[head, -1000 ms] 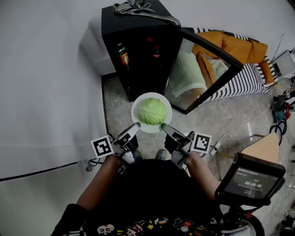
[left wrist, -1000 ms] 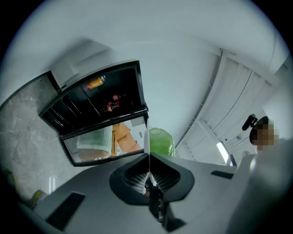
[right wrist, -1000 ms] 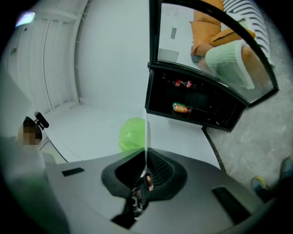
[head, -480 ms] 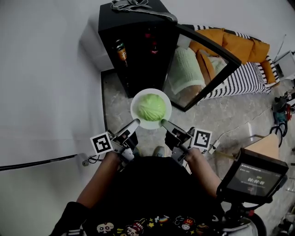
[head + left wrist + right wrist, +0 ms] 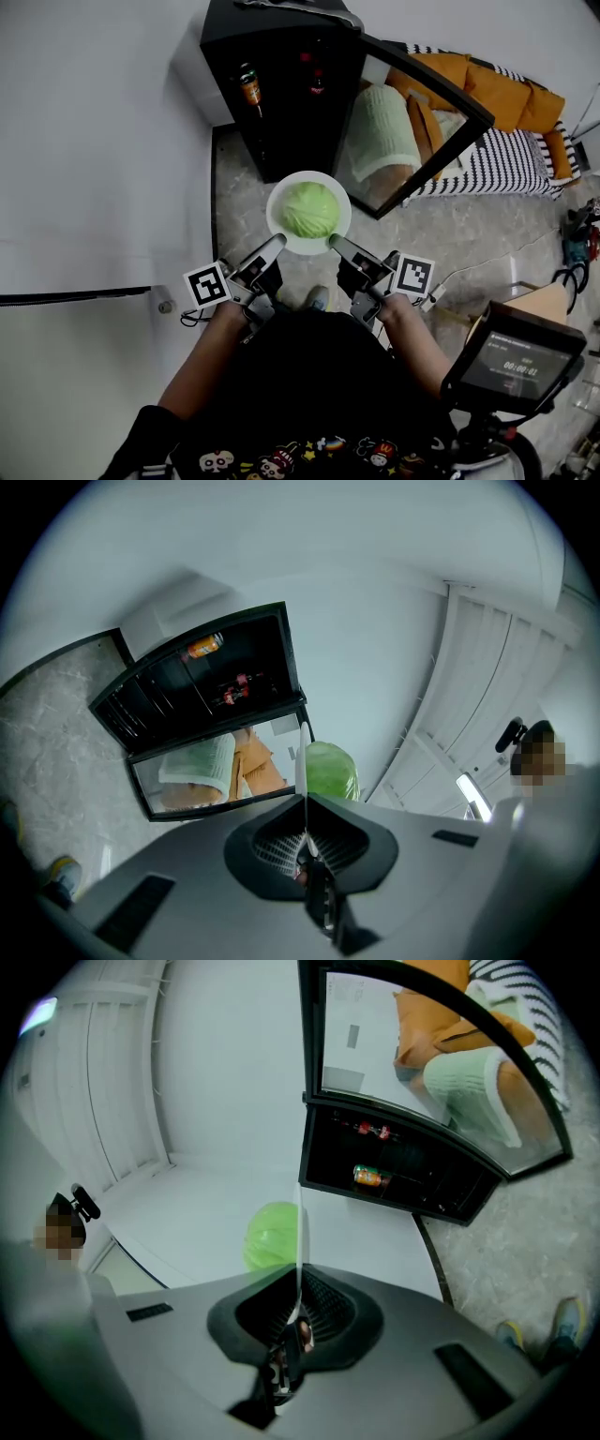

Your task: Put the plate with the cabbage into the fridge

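Note:
A white plate point(image 5: 277, 232) with a green cabbage point(image 5: 309, 208) on it is held level in the air in front of the open black fridge point(image 5: 281, 94). My left gripper point(image 5: 277, 244) is shut on the plate's near left rim. My right gripper point(image 5: 335, 244) is shut on its near right rim. In the left gripper view the plate point(image 5: 301, 761) shows edge-on between the jaws, with the cabbage point(image 5: 330, 771) behind it. The right gripper view shows the same thin plate point(image 5: 299, 1232) edge and the cabbage point(image 5: 273, 1235).
The fridge's glass door point(image 5: 412, 131) stands swung open to the right. Bottles point(image 5: 249, 91) sit on a shelf inside. A striped sofa with orange cushions point(image 5: 506, 94) lies at the right. A white wall point(image 5: 94, 169) runs along the left. A screen device point(image 5: 511, 361) hangs at lower right.
The plate with the cabbage has stayed in both grippers and kept its place in front of the fridge. The view has shifted slightly, with the fridge opening a little nearer.

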`<action>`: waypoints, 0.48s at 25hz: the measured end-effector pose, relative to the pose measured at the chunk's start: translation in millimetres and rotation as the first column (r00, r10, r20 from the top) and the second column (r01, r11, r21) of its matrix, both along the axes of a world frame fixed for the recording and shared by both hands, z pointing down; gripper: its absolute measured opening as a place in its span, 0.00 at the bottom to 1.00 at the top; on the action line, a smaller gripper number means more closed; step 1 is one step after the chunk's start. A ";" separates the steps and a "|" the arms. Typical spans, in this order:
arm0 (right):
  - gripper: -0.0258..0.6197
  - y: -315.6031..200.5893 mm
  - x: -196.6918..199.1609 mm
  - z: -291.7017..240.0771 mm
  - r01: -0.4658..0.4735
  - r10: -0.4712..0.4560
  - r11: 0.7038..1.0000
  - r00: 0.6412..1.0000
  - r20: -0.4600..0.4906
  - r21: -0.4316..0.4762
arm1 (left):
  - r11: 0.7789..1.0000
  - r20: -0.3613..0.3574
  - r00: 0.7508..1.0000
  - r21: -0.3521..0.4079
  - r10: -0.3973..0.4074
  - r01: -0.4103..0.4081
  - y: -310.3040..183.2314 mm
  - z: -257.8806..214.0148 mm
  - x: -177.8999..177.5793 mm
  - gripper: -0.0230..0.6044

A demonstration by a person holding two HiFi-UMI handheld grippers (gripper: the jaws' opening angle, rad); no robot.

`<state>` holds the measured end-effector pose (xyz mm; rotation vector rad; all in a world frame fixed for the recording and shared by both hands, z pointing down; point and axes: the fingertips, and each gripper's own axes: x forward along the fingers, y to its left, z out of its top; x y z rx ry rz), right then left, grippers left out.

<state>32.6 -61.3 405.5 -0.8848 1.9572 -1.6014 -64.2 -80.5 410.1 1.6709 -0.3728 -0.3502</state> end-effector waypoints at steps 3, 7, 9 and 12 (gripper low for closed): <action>0.07 6.5 10.9 4.2 0.018 -0.018 1.000 1.000 0.010 -0.004 | 1.000 0.008 1.000 0.000 -0.021 0.021 8.1 3.9 10.6 0.05; 0.07 6.7 8.1 4.3 0.021 -0.021 1.000 1.000 0.012 -0.007 | 0.999 0.000 1.000 -0.012 -0.030 0.030 9.1 4.2 8.6 0.05; 0.07 6.9 8.0 4.5 0.023 -0.023 1.000 1.000 0.007 -0.010 | 0.999 0.000 0.999 -0.011 -0.032 0.032 9.0 4.7 8.1 0.05; 0.07 6.3 8.4 5.6 0.022 -0.022 1.000 1.000 0.008 -0.016 | 0.999 -0.008 0.999 -0.011 -0.035 0.035 8.3 5.1 9.2 0.05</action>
